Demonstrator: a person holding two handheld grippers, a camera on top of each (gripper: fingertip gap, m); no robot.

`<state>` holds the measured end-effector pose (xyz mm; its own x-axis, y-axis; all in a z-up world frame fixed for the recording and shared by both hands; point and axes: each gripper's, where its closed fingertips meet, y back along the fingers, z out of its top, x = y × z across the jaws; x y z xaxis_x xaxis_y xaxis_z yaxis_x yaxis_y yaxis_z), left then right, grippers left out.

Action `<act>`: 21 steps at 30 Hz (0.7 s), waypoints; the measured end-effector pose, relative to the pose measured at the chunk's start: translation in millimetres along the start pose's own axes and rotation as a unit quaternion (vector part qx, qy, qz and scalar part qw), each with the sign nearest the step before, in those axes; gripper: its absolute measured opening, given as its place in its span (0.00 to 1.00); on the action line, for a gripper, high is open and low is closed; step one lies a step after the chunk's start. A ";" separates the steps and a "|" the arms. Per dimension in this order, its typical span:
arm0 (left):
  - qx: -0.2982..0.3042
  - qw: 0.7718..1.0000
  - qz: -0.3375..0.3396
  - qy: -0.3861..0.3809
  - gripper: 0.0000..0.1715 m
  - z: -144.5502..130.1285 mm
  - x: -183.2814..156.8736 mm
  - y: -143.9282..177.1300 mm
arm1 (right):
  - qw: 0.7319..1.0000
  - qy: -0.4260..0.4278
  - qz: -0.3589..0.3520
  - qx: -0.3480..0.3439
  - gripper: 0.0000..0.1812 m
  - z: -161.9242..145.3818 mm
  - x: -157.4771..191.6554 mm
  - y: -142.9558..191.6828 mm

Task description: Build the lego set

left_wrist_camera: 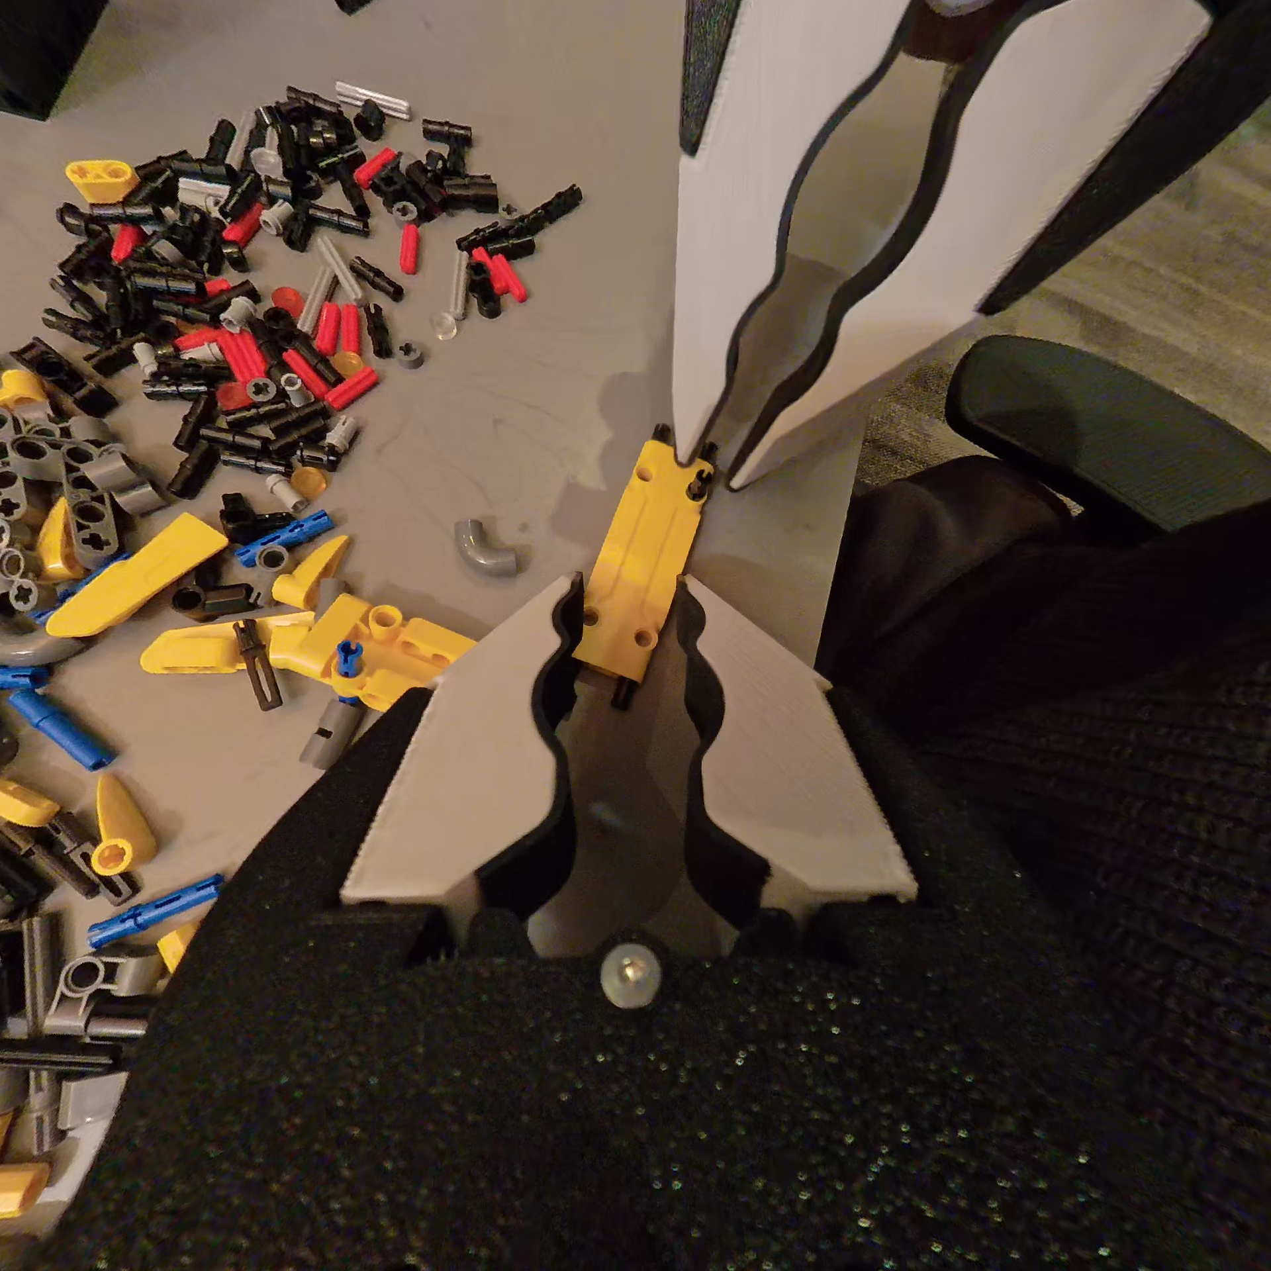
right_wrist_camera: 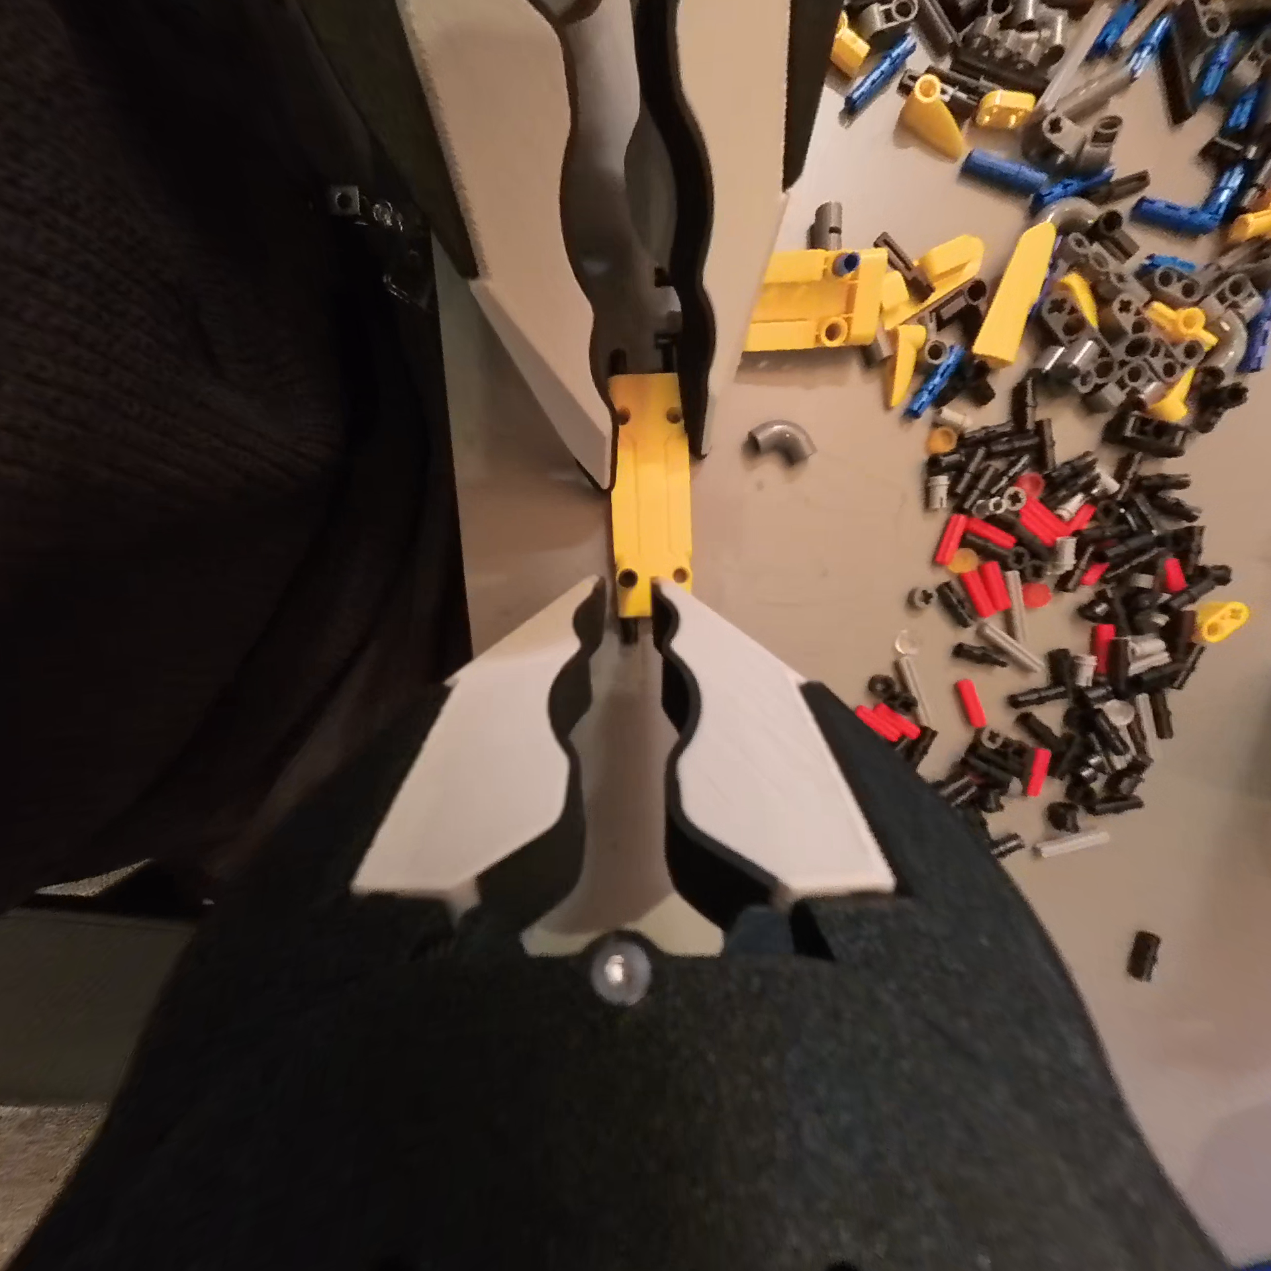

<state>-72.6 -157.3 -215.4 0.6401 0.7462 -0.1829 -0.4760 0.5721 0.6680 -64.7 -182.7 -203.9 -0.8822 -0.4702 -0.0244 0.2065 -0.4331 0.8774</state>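
Together, both tongs pinch a flat yellow panel (left_wrist_camera: pixel 643 550).

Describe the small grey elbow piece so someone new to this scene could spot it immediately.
On the grey table, look in the bare patch between the heap of loose parts and the yellow panel held by both hand-held grippers. The grey elbow piece lies alone there, the only curved tube.

panel (left_wrist_camera: pixel 643 550) between both grippers | parts pile (left_wrist_camera: pixel 227 289) left on table (left_wrist_camera: pixel 495 426)
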 end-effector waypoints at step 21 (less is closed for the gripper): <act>-0.006 1.000 0.002 -0.003 0.16 0.9 0.0 1.6 | 0.999 -0.006 0.010 0.046 0.03 -2.4 0.9 -8.7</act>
<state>-72.8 -156.7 -213.7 0.6422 0.7463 -0.1751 -0.4856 0.5728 0.6603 -66.2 -181.2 -212.7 -0.8833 -0.4688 -0.0017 0.1848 -0.3514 0.9178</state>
